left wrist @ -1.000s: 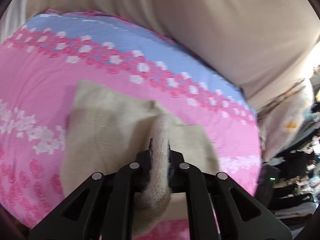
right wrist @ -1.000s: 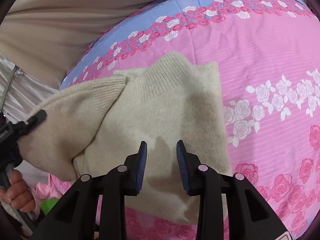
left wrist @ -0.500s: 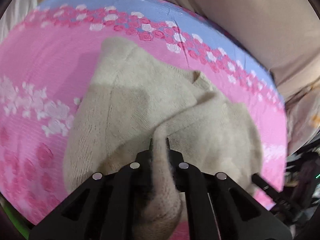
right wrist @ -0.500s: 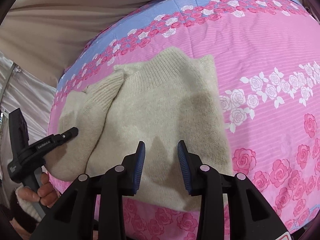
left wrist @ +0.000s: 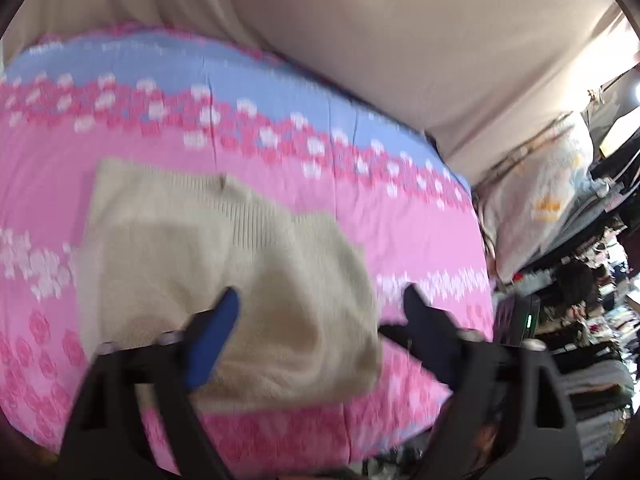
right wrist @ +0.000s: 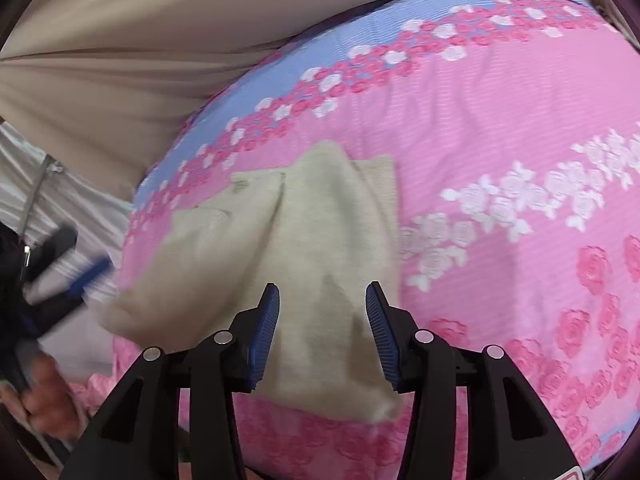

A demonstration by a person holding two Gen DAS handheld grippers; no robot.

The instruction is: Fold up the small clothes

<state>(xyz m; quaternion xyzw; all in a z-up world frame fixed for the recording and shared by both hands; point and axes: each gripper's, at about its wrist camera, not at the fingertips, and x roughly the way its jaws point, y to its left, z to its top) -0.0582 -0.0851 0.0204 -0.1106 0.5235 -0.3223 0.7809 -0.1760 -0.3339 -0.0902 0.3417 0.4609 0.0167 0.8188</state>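
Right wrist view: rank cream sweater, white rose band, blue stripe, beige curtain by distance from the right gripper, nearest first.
From the right gripper:
1. Cream sweater, directly ahead under the open jaws.
2. White rose band, ahead to the right.
3. Blue stripe, along the bedspread's far edge.
4. Beige curtain, behind the bed, upper left.

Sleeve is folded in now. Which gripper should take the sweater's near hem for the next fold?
Probably the right gripper: open and empty, directly above the near hem of the cream sweater. The left gripper has just opened, releasing the sleeve, and sits off the sweater's left edge in the right wrist view.
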